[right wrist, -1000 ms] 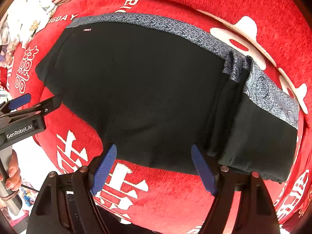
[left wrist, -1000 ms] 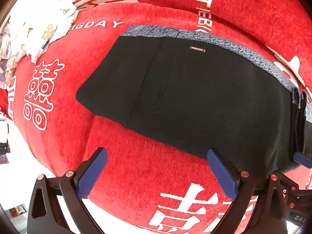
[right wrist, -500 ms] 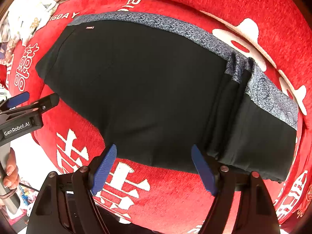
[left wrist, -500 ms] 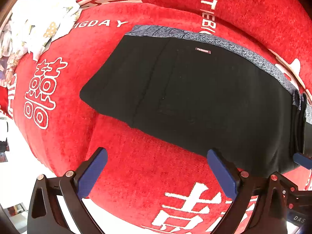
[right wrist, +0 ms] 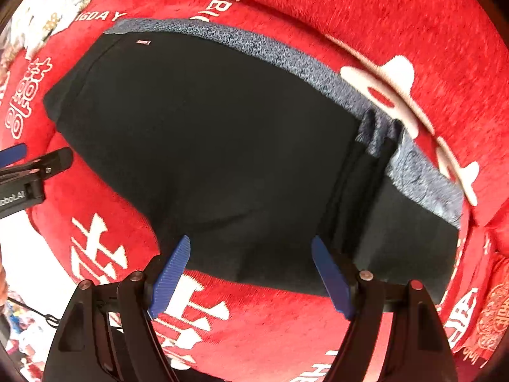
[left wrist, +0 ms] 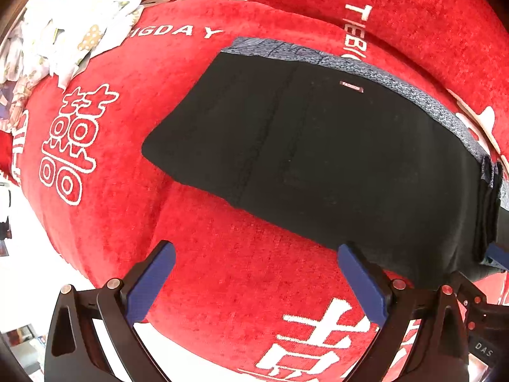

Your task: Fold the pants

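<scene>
The black pants (right wrist: pixel 222 146) lie flat on the red cover (left wrist: pixel 222 270), already folded into a compact slab with the grey waistband (right wrist: pixel 261 47) along the far edge. Both the left gripper (left wrist: pixel 254 283) and right gripper (right wrist: pixel 251 270) hang wide open and empty over the pants' near edge, probably lining up another fold. Bare red cover borders that near edge, so there's room to slide under.
</scene>
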`<state>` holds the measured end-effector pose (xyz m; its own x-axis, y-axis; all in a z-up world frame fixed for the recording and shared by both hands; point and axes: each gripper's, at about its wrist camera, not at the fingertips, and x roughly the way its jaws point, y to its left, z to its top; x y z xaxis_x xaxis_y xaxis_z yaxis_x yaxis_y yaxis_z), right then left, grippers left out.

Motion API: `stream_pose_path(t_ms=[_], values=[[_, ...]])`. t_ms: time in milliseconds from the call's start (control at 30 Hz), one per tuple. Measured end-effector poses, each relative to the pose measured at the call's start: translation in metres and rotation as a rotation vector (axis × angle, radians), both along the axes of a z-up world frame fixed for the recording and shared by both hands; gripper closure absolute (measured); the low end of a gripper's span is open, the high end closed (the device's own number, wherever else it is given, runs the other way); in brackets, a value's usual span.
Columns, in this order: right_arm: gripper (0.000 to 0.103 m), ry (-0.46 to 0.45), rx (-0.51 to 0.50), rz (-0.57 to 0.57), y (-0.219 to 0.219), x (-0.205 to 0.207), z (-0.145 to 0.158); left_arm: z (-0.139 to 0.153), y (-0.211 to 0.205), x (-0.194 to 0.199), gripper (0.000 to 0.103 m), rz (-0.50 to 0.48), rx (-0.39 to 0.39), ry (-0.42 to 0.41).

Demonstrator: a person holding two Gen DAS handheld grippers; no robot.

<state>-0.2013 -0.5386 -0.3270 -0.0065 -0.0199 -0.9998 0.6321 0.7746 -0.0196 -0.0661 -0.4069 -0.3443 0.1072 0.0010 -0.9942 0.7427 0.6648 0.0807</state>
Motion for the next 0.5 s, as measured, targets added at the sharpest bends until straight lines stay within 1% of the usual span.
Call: stream_pose_path(t_ms=[167,333,500], values=[[0.021,0.021,-0.044,0.029,0.005,0.01,0.003,0.007,0.002,0.003,0.001,0.004,0.0,-0.007],[0.021,0.022,-0.05,0.036,0.008,0.015,0.007,0.016,0.002,0.003,0.001,0.001,-0.005,-0.018],[0.021,0.024,-0.056,0.04,0.009,0.018,0.01,0.02,0.002,0.002,0.001,0.002,-0.012,-0.019]])
